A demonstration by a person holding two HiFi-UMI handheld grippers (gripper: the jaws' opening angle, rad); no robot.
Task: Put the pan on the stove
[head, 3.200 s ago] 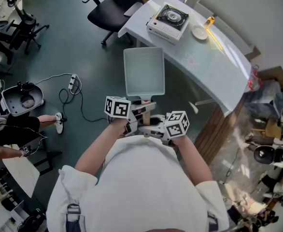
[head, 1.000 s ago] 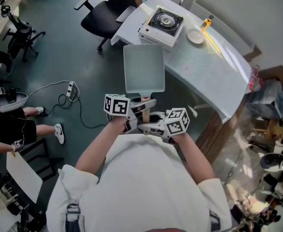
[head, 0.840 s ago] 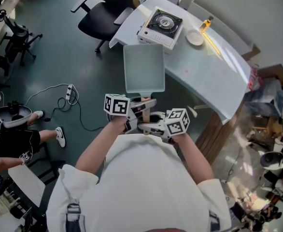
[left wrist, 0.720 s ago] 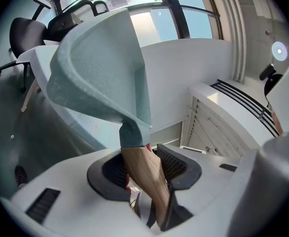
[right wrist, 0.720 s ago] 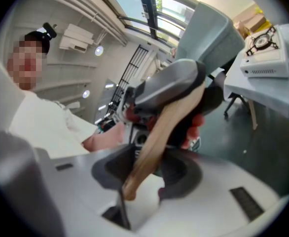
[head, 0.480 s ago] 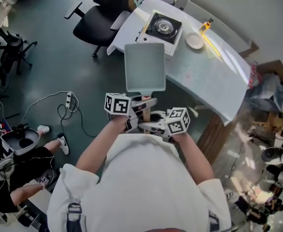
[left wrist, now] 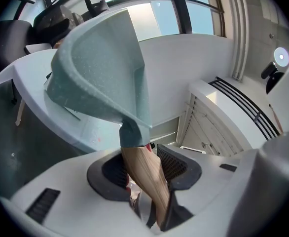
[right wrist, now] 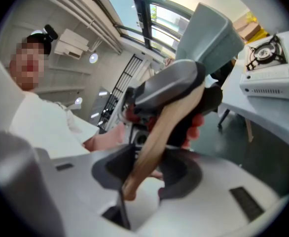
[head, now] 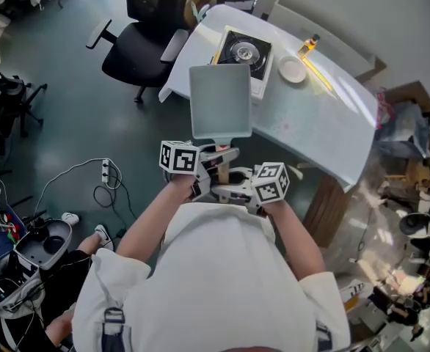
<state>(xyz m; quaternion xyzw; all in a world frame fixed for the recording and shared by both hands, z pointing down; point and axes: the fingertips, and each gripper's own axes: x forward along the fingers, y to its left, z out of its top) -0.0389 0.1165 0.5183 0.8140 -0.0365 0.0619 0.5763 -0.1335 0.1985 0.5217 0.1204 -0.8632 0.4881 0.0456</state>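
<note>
1. Two grips share one handle: the left gripper [head: 213,158] pinches the wooden handle [left wrist: 143,174] close to the pan's neck. The right gripper [head: 228,191] is clamped on the same handle nearer its end.
2. The pan [head: 219,100] hangs in the air in front of the person, roughly level. In the head view its far edge overlaps the near edge of the stove [head: 243,50], so it is not set down yet.
3. Risk: all the weight sits far out from the two grips. The handle is smooth and tapered, so it could twist or slide between the pads and drop the pan's front.
4. Risk: carried too low, the front wall could strike the stove's side and shove it along the bench [head: 325,127].
5. Risk: set off-centre on the burner supports, the pan could rock or tip.
6. Risk: a swing to the right could clip the small dish [head: 293,70] just beside the stove.
7. Containers: the pan is empty, the dish looks empty, and the burner carries nothing.
</note>
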